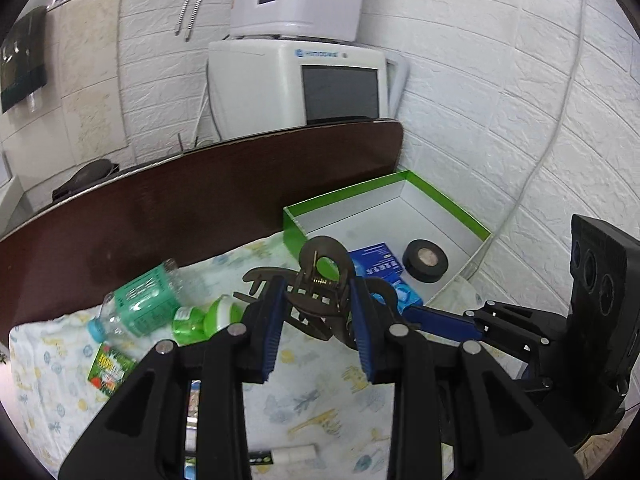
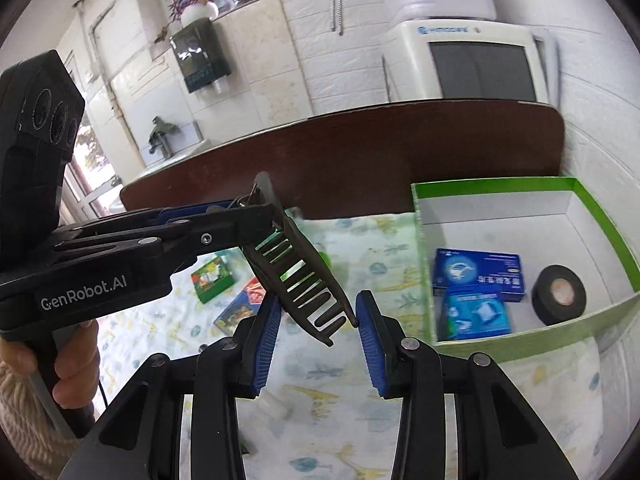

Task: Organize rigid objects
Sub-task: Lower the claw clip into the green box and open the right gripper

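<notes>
Left wrist view: dark brown plastic claw hair clip [image 1: 320, 292] clamped at its handle end between the narrowly parted blue pads of the left gripper [image 1: 316, 300], above the printed cloth [image 1: 320, 400]. Right gripper [image 2: 316, 316]: pads bracket the clip's toothed end, right pad touching; grip uncertain. Green-walled box [image 2: 600, 216] nearby.

"GenRobot.AI" on left claw [image 2: 256, 220]
</notes>
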{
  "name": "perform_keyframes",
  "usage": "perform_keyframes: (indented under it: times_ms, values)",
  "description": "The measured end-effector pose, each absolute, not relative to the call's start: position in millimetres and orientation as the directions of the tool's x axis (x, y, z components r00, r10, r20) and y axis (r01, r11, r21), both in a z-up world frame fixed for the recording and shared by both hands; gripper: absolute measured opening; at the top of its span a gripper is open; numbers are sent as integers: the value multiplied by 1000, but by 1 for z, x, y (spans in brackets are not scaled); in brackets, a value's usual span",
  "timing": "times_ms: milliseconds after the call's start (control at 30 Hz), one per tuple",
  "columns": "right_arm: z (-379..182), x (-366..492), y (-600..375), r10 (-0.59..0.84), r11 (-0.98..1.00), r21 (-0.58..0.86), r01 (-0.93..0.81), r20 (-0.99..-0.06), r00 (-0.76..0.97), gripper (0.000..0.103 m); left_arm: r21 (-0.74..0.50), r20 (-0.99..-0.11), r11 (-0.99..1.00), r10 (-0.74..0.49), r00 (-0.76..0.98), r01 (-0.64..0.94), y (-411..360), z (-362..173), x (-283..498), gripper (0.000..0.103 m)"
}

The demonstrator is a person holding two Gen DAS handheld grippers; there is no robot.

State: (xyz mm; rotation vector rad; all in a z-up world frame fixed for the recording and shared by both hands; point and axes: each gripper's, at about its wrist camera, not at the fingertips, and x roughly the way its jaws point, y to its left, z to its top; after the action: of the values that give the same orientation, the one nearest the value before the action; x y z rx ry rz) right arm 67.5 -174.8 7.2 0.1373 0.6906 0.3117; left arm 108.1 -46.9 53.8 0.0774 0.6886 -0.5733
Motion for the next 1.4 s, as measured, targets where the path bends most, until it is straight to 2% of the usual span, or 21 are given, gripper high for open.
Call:
perform_keyframes:
  times_ms: [367,600,1100,1200,1400]
  values:
    - [2,80,-267,260,953,284,-108,-580,772,41,-65,-666,788,-491,562,612,-137,52,142,31]
    - [-22,102,-300,291,930,360,-73,-600,745,41,-28,-716,795,-439,543,606,-168,33,166,31]
    - [-45,126,-299,262,942,333,-45,-643,720,41,-50,-756,827,-398,520,560,-170,11,193,33]
    - [-44,124,-300,222,950,313,-13,-645,731,42,-15,-753,839,-368,546,544,-159,12,189,33]
    - [-39,113,-314,176,937,343,70,-634,753,42,-14,-728,875,-340,595,484,-119,20,184,40]
